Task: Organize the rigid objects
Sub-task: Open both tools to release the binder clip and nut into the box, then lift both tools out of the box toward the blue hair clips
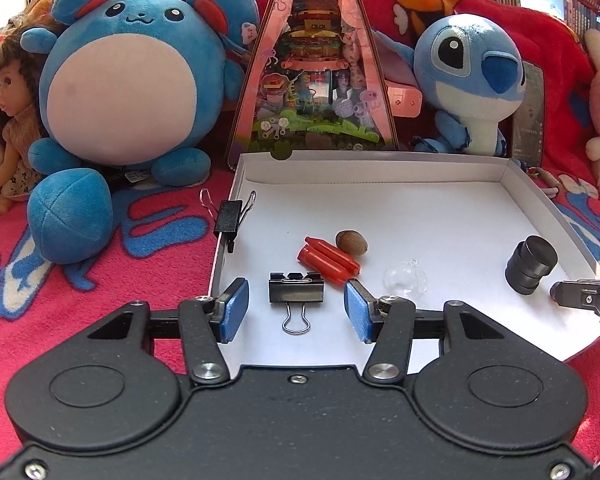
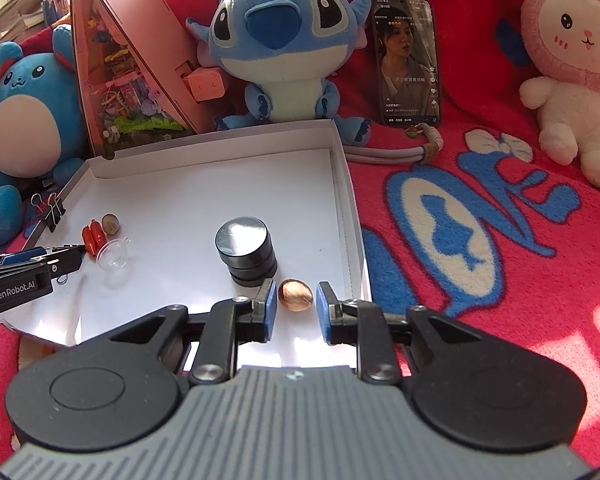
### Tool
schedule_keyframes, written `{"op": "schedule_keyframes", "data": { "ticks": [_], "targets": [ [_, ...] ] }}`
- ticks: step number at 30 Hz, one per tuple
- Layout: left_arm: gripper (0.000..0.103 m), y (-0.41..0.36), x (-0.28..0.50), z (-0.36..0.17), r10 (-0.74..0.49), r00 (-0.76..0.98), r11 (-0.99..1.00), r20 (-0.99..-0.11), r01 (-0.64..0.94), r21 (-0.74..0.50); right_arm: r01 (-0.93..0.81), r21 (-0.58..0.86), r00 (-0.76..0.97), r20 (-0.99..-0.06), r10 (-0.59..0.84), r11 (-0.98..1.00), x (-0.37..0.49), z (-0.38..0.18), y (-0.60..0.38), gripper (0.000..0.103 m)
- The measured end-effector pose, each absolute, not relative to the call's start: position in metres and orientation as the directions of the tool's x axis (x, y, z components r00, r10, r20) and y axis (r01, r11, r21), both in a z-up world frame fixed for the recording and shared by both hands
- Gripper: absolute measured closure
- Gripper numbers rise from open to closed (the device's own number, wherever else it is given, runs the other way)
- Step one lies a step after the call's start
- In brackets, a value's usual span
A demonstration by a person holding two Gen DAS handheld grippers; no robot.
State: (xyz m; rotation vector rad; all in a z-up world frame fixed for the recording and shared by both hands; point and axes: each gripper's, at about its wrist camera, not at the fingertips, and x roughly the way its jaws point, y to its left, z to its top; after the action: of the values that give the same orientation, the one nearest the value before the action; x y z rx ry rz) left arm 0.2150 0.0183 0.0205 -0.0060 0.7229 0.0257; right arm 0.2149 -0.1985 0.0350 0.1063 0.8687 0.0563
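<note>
Both tools stand spread inside the white tray [image 1: 504,172]: the left tool [image 1: 296,312] around a stiff, light binder clip [image 1: 296,296], best pinched across its body, the right tool [image 2: 296,312] around a smooth, roll-prone nut [image 2: 295,295].

Both tools tilt downward. Left tool [image 1: 296,306] has its blue pads [image 1: 234,312] spread wide, gripping nothing. Right tool [image 2: 296,310] sits parted more narrowly, pads [image 2: 269,308] not pressing on anything either.
</note>
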Motion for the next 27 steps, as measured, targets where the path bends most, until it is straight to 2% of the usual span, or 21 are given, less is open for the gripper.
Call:
{"op": "schedule_keyframes", "data": {
  "ticks": [2, 7, 10, 15, 19, 27],
  "targets": [
    [0.036, 0.016, 0.212, 0.022, 0.028, 0.756, 1.0, -0.654, -0.024, 0.015, -0.008, 0.115, 0.646, -0.757, 0.094, 0.993, 0.214, 0.035, -0.198, 0.058],
    [0.027, 0.011, 0.204, 0.029, 0.027, 0.767, 0.999, -0.641, -0.007, 0.033, -0.023, 0.094, 0.655, -0.751, 0.086, 0.995, 0.21, 0.037, -0.194, 0.054],
    [0.025, 0.01, 0.198, 0.033, 0.017, 0.776, 0.999, -0.63, 0.007, 0.035, -0.031, 0.088, 0.665, -0.741, 0.086, 0.996, 0.206, 0.04, -0.193, 0.043],
    [0.022, 0.008, 0.187, 0.038, 0.0, 0.784, 0.999, -0.62, 0.029, 0.037, -0.046, 0.091, 0.676, -0.73, 0.098, 0.995, 0.199, 0.044, -0.191, 0.036],
    [0.019, 0.007, 0.177, 0.042, -0.018, 0.789, 0.998, -0.614, 0.047, 0.031, -0.06, 0.083, 0.691, -0.716, 0.101, 0.995, 0.19, 0.048, -0.187, 0.026],
    [0.018, 0.004, 0.158, 0.049, -0.051, 0.797, 0.996, -0.602, 0.085, 0.029, -0.095, 0.067, 0.712, -0.693, 0.115, 0.993, 0.175, 0.056, -0.181, 0.017]
  ]
}}
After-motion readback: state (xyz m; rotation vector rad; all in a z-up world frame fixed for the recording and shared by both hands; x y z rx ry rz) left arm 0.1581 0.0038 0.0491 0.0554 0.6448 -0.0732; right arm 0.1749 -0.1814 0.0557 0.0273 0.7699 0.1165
